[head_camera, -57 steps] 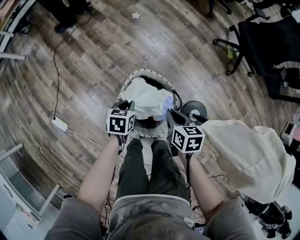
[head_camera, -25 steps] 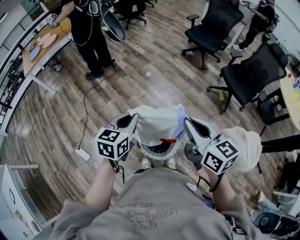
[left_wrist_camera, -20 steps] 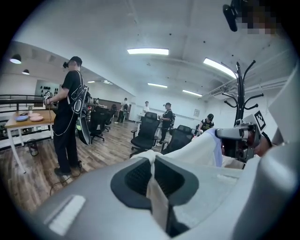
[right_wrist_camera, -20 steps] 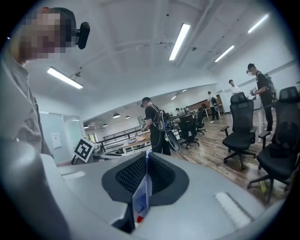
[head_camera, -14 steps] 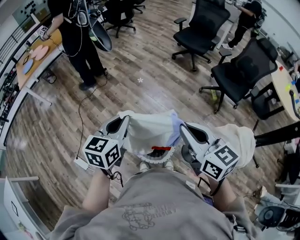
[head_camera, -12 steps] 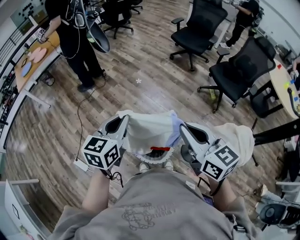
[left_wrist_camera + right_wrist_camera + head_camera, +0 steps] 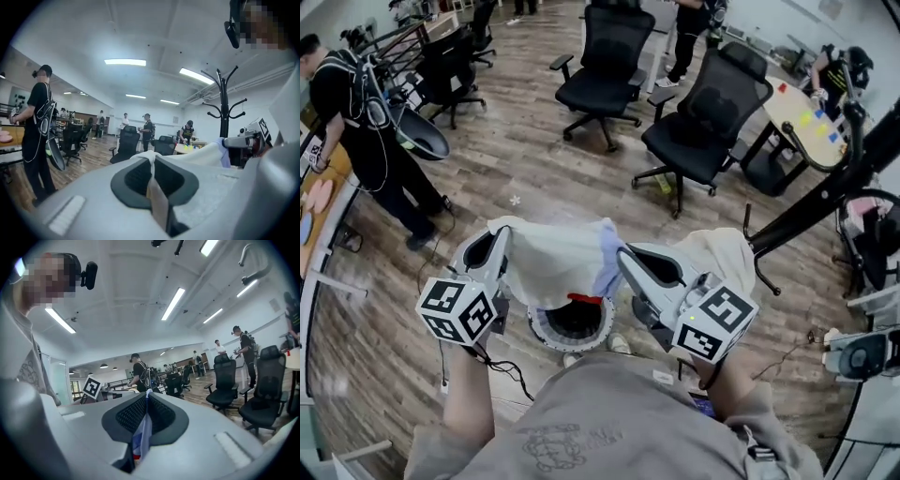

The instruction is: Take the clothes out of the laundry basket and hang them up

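Left gripper point(image 7: 499, 236) was clamped on a thin fold at one upper edge of the white garment point(image 7: 551, 267); its own view showed the cloth pinched flat between the pads. Right gripper point(image 7: 623, 255) was likewise closed on the opposite edge, where a pale blue trim ran into the jaws. The garment hung spread between the two, above the laundry basket point(image 7: 542, 339) on the wood floor just in front of the person. A red item point(image 7: 584, 299) showed inside the basket beneath the lower hem. Whether the hem had cleared the rim could not be told from above. The coat stand point(image 7: 825, 187) rose to the person's right, with a cream garment point(image 7: 717, 251) just behind the right gripper.

Risks noted, as judgement only:
- Each hold took very little cloth. Pulling the grippers further apart, or a sharp swing toward the stand, could draw an edge out and drop that side.
- A trailing hem could catch the basket rim or drag the red item out with it.
- The stand already carried the cream garment. Crowding the same hook could dislodge it.
- Office chairs point(image 7: 703, 122) stood near the path to the stand.
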{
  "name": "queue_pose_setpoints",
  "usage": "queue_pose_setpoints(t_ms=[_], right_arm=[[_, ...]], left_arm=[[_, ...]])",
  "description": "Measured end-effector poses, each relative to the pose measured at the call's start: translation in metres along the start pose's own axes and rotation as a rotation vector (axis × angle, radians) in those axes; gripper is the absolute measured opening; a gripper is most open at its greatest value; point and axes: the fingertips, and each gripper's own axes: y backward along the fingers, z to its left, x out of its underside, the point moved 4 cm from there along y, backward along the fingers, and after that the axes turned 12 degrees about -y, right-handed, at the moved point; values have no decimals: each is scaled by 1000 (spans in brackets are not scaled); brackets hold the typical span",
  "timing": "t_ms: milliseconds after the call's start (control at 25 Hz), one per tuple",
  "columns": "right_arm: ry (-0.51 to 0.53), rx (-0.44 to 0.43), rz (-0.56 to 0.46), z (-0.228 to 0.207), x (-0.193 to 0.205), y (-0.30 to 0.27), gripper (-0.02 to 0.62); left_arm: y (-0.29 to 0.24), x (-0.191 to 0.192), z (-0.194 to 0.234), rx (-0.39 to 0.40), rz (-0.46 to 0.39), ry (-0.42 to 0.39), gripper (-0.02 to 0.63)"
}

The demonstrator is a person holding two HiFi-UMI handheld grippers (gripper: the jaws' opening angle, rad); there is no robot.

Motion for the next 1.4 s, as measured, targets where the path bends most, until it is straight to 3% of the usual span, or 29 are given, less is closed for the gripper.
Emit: queue_pose_setpoints(t_ms=[320,640,840,1080,1240,1400], right_arm=[[97,104,-176,-10,-72,55,37],[195,213,-332,-11,-140,107,37],[214,246,-407,-11,-161,131,37],[227,308,-506,-5,-181,153,37],[227,356,-570,-8,-187,171,37],[209,410,-609,-15,-187,187,37]], left_arm=[[-83,-109,-27,191,-150,-117,17],[-154,-218,-72,373,-215,-197,17],[-186,-272,-111,460,-269,-263,17],[-216,-325,-147,577,-342,-281,17],[-241,-352,-190,726,-356,-276,18],[-266,-370,-237,827,-346,-341,18]])
